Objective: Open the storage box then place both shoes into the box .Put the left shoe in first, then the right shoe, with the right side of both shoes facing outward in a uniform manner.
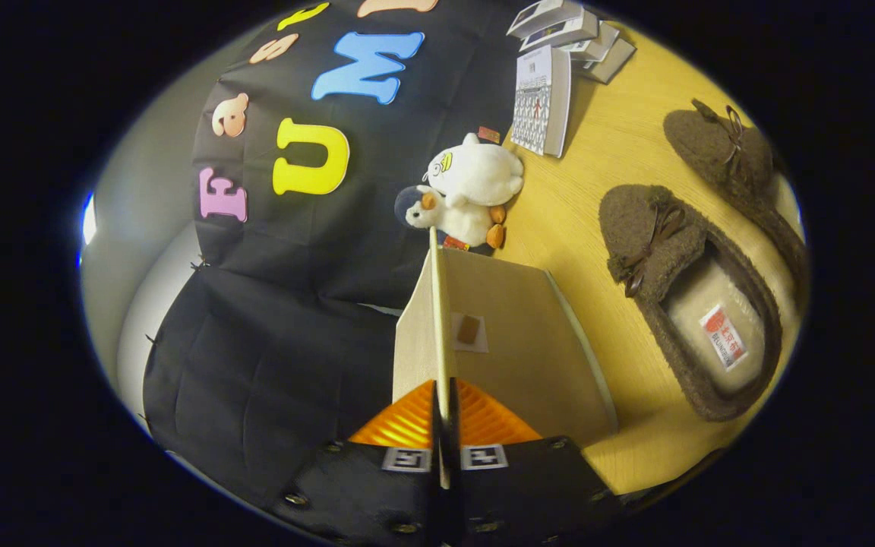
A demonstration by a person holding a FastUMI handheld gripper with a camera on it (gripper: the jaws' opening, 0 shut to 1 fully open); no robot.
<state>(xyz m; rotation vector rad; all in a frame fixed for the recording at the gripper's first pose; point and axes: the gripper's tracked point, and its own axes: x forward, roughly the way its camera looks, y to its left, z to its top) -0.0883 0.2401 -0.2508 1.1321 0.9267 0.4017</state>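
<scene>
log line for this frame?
stage: opening box | gripper: shut on lid edge, lid raised | shoes: both on table, outside box

- Shoes [692, 296], right of frame: dark brown fuzzy, cream insoles.
- Storage box [513, 342], centre: beige.
- Table [620, 144]: yellow wood grain.
- Plush toys [468, 194], centre: white; lower one with orange feet.

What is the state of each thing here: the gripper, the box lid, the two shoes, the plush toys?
gripper: shut on the box lid's edge.
box lid: lifted, pinched between the fingers.
near shoe: on the table, outside the box.
far shoe: on the table, outside the box.
plush toys: lying beyond the lid.
</scene>
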